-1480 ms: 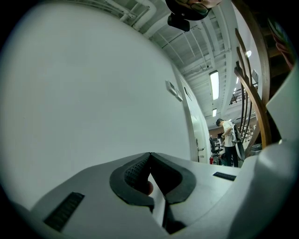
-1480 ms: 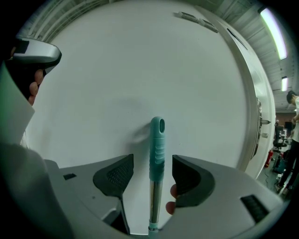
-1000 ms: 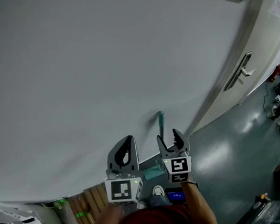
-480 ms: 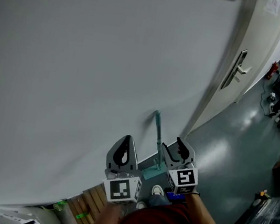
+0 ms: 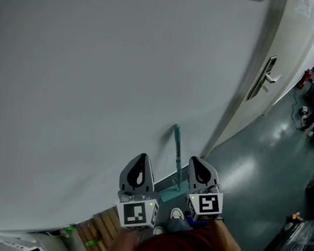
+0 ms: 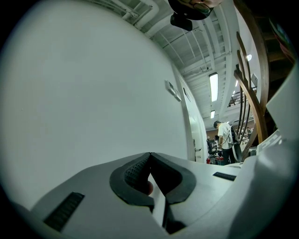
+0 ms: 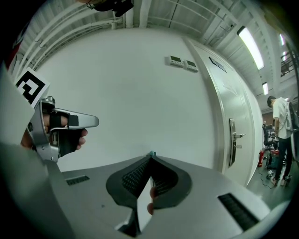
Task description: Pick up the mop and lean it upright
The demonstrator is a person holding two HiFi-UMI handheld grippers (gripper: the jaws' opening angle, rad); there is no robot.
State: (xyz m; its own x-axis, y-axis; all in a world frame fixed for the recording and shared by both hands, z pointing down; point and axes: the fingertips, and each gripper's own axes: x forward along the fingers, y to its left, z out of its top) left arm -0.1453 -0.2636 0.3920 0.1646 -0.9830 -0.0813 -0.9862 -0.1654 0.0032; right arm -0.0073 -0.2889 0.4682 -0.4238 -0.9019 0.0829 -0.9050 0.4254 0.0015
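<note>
One white wall (image 5: pixel 93 81) fills the view, with one door (image 5: pixel 286 66) at its right. One teal-handled mop (image 5: pixel 176 150) leans upright against the wall, between two grippers. The left gripper (image 5: pixel 141 160) has its jaws together on nothing. The right gripper (image 5: pixel 197 164) has just closed its jaws, also empty.

The left gripper (image 6: pixel 150 155) had matt grey plastic shells, with black, ribbed, rubbery pads (image 6: pixel 133 173) inside. Ahead of it the wall (image 5: pixel 93 81) was smooth, matt white paint. Just to its right the mop handle (image 5: pixel 176 155) looked like teal plastic. Farther right the grey-green floor (image 5: pixel 256 174) shone glossy, and the door handle (image 5: pixel 268 75) was satin metal.
</note>
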